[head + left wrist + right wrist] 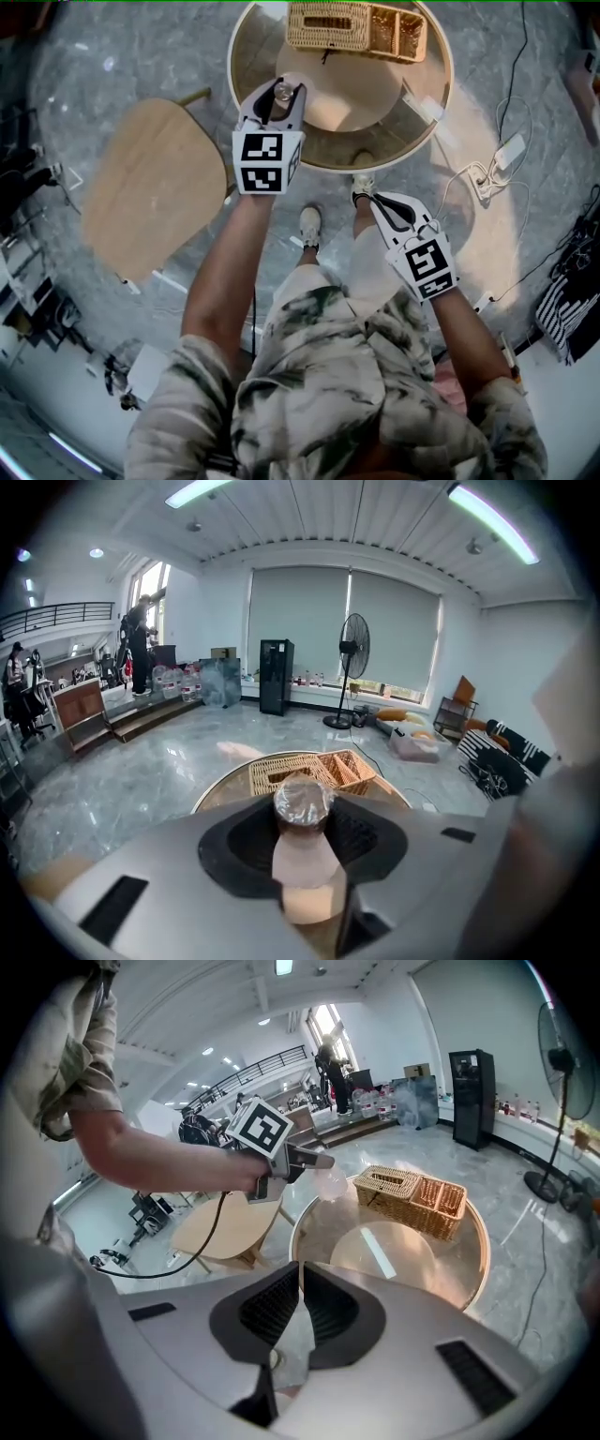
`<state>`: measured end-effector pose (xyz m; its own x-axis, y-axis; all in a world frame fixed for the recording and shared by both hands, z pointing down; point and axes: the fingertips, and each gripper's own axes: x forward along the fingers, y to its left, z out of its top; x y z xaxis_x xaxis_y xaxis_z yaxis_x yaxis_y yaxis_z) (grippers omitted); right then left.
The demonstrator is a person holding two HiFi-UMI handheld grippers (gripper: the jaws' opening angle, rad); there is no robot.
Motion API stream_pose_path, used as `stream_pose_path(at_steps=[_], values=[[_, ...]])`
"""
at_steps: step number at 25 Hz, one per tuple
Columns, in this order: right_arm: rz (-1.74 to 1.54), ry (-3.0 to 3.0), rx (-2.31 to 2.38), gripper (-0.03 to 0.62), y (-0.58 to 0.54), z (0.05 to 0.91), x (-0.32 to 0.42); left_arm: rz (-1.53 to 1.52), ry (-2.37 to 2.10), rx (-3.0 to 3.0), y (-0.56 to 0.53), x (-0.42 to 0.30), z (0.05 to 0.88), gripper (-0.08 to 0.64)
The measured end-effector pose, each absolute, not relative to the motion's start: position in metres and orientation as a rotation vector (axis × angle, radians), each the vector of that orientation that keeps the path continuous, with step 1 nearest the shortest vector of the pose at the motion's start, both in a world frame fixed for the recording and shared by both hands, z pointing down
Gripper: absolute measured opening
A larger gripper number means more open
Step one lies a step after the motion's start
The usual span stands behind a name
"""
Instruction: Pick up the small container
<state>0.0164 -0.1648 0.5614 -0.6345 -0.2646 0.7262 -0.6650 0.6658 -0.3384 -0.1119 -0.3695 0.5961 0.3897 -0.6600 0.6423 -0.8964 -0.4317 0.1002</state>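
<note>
The small container (303, 805), a clear little jar with a crinkled shiny top, sits between the jaws of my left gripper (303, 841), which is shut on it. In the head view the left gripper (279, 101) holds the container (282, 91) above the near left rim of the round table (427, 117). The right gripper view shows the container (330, 1183) lifted off the table, at the tip of the left gripper (314, 1162). My right gripper (364, 197) hangs below the table's near edge, over the floor. The right gripper (300, 1274) has its jaws together and holds nothing.
A wicker basket (356, 28) with compartments stands at the far side of the round table. A low wooden table (155, 187) is to the left. A power strip with cables (487, 178) lies on the floor to the right. A standing fan (354, 649) is far behind.
</note>
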Motion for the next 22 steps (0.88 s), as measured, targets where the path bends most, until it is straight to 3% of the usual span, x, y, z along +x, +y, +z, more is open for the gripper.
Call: stream_pose_path(at_steps=[22], values=[[0.760, -2.266, 0.770, 0.032, -0.153, 0.527, 0.000, 0.733, -1.234, 2.299, -0.326, -0.119, 0.502, 0.149]])
